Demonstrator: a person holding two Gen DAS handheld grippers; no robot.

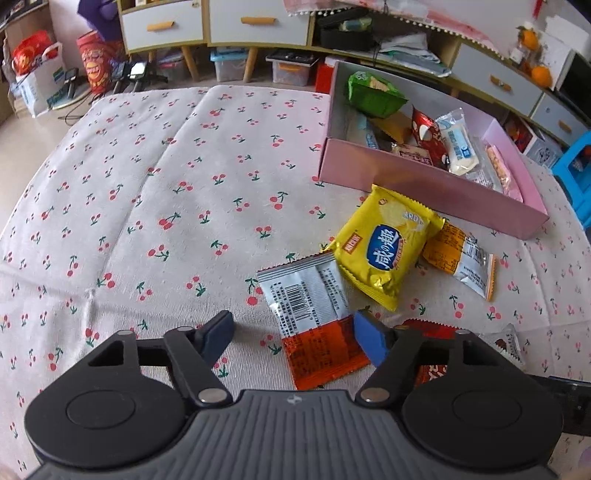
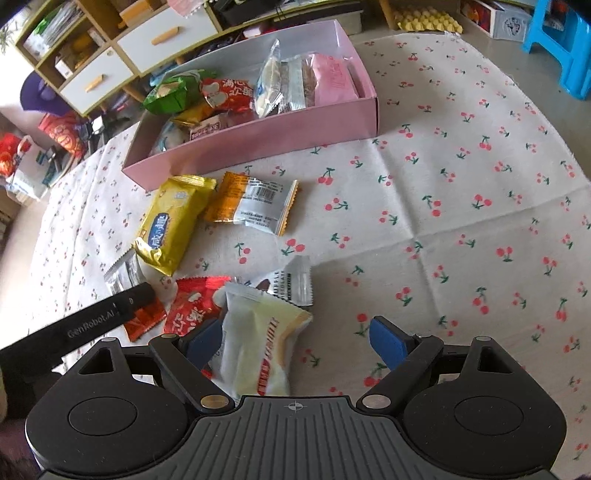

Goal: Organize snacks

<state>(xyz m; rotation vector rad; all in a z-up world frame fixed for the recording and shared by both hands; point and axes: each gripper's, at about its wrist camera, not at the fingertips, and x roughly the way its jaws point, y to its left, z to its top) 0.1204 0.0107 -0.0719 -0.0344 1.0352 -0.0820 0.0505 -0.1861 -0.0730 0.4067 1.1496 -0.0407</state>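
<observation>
A pink box point(image 1: 424, 184) point(image 2: 258, 142) holds several snack packets on the cherry-print cloth. In front of it lie a yellow packet point(image 1: 384, 247) point(image 2: 170, 221), an orange-and-silver packet point(image 1: 461, 258) point(image 2: 255, 203) and a red-and-silver packet point(image 1: 314, 321). My left gripper point(image 1: 295, 336) is open, low over the red-and-silver packet. My right gripper point(image 2: 295, 343) is open; a cream-white packet point(image 2: 262, 347) lies between its fingers, against the left pad. A red packet point(image 2: 192, 302) and a small silver packet point(image 2: 291, 280) lie just beyond.
Low cabinets with white drawers point(image 1: 258, 22) point(image 2: 162, 37), storage bins and bags line the floor past the cloth. A blue stool point(image 2: 561, 44) point(image 1: 576, 173) stands at the right. The left gripper's body point(image 2: 92, 317) reaches in at the right wrist view's left.
</observation>
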